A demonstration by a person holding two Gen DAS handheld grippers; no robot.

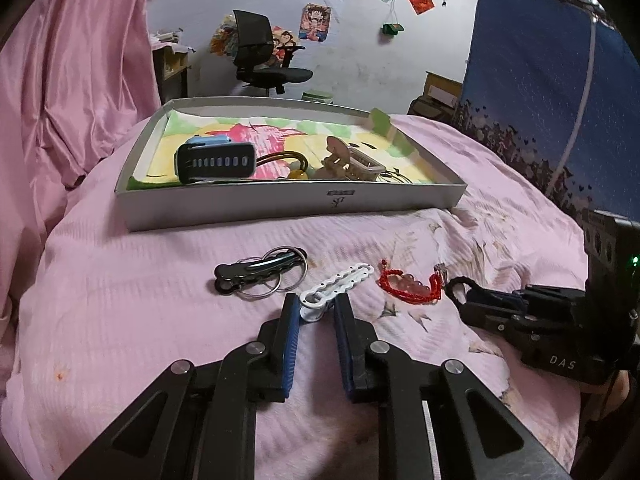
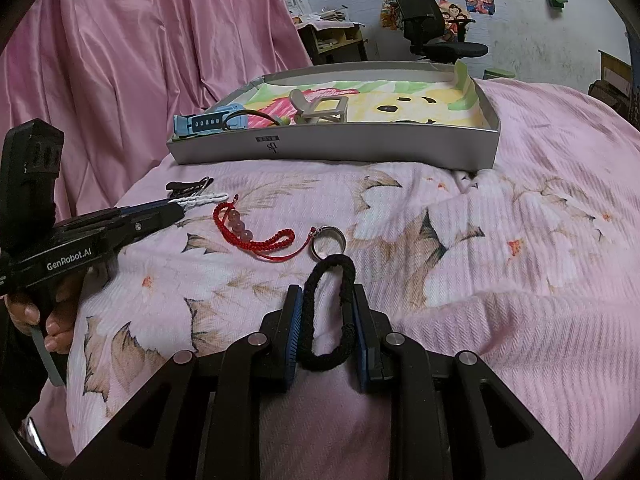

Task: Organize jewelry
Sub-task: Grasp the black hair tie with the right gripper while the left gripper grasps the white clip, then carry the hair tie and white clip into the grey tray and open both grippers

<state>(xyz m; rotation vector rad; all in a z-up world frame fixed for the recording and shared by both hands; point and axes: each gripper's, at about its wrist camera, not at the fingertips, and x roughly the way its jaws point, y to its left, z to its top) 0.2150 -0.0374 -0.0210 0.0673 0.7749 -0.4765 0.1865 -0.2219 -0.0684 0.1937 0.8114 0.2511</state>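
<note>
Closest to my right camera, the right gripper [image 2: 325,332] is clamping a black braided hair tie [image 2: 329,316] between its blue pads, loop squeezed narrow and standing off the pink floral bedspread [image 2: 500,280]. Just past the tie's far end a silver ring [image 2: 329,242] is lying, joined by thin cord to a red braided bracelet with pink beads [image 2: 248,228].

Left gripper [image 1: 316,312] is sitting low on the same cover, jaws nearly together with the near end of a white hair clip [image 1: 336,288] pinched between the tips; I'm reading it as grasping the clip, rest of the clip pointing away toward the box. Beside it on the left a black hair clip [image 1: 244,274] is lying tangled with metal key rings [image 1: 280,276].

Farther back a shallow grey box [image 1: 280,208] is resting on the bed, lined with cartoon paper, already holding a blue and black watch [image 1: 216,162], a beige claw clip [image 1: 340,160] and some small beads.

Beyond that, a pink curtain [image 1: 72,60] is hanging at left, an office chair [image 1: 264,56] standing by the wall.
</note>
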